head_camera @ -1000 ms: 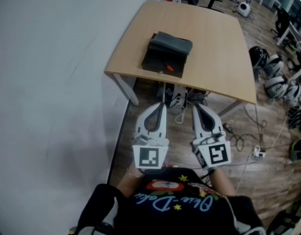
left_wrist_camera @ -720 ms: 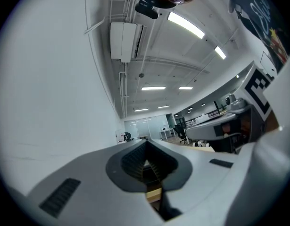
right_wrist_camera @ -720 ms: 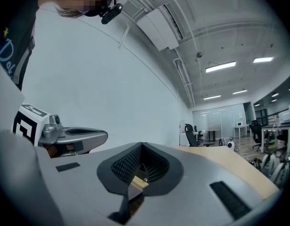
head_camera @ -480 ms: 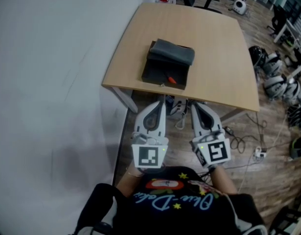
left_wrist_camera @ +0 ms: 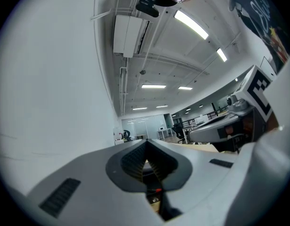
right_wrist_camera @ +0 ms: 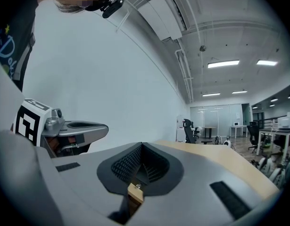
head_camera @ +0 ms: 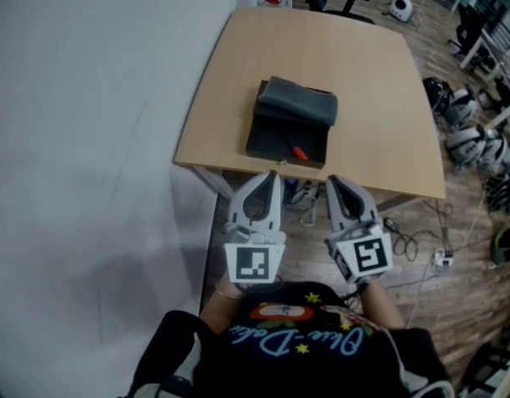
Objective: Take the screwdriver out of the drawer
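My left gripper (head_camera: pixel 274 176) and right gripper (head_camera: pixel 332 181) are clenched on nothing, held short of the table (head_camera: pixel 362 65). The open drawer (head_camera: pixel 267 139) already shows the screwdriver (head_camera: pixel 298 152), so I think I must come closer first.

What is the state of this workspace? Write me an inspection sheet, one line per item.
Surface: wooden table, bare apart from the drawer.
Job's things: dark drawer pulled open; orange-handled screwdriver lying inside, not gripped.
Clutter: nothing seen on the table.
Grippers: left gripper and right gripper both shut and empty, short of the table's near edge.
Cables: loose cables on the floor by the table.
Surroundings: white wall at left; helmets on the floor at right.
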Available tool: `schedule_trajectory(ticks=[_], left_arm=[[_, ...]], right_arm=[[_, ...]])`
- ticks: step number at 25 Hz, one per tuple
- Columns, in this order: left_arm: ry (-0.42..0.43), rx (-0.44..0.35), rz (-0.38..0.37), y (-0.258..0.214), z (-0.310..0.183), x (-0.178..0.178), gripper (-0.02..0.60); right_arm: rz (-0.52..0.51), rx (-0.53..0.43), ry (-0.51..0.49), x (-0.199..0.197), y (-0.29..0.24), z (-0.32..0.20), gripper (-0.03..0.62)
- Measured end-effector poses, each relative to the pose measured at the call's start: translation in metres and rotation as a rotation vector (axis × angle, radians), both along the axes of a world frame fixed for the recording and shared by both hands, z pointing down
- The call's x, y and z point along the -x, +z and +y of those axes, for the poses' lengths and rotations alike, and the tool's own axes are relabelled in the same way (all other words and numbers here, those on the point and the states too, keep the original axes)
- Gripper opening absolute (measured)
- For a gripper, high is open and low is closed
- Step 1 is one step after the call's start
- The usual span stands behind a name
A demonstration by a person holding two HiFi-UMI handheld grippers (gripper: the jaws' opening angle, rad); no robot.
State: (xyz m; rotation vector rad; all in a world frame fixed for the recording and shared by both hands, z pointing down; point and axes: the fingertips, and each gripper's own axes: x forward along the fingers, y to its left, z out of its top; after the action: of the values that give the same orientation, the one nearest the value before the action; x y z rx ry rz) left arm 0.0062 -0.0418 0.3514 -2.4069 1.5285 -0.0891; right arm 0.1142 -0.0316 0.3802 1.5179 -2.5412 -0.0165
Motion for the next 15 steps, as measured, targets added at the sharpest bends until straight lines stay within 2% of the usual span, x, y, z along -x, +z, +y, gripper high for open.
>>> schedule_trajectory(ticks=[5, 8, 10, 15], left_arm=[[0.014, -0.031, 0.001, -0.002, -0.031, 0.016, 0.000], [0.024, -0.005, 0.016, 0.003, -0.047, 0.026, 0.000], [0.038, -0.016, 0.010, 0.002, -0.058, 0.031, 0.000], [0.059, -0.004, 0.029, 0.005, -0.079, 0.039, 0.000]], right_arm=[[0.021, 0.026, 0.034, 0.012, 0.004, -0.028, -0.008], [0.016, 0.025, 0.031, 0.021, 0.007, -0.043, -0.008], [0.013, 0.018, 0.029, 0.028, 0.009, -0.053, -0.008], [0.056, 0.060, 0.064, 0.035, 0.013, -0.074, -0.008]])
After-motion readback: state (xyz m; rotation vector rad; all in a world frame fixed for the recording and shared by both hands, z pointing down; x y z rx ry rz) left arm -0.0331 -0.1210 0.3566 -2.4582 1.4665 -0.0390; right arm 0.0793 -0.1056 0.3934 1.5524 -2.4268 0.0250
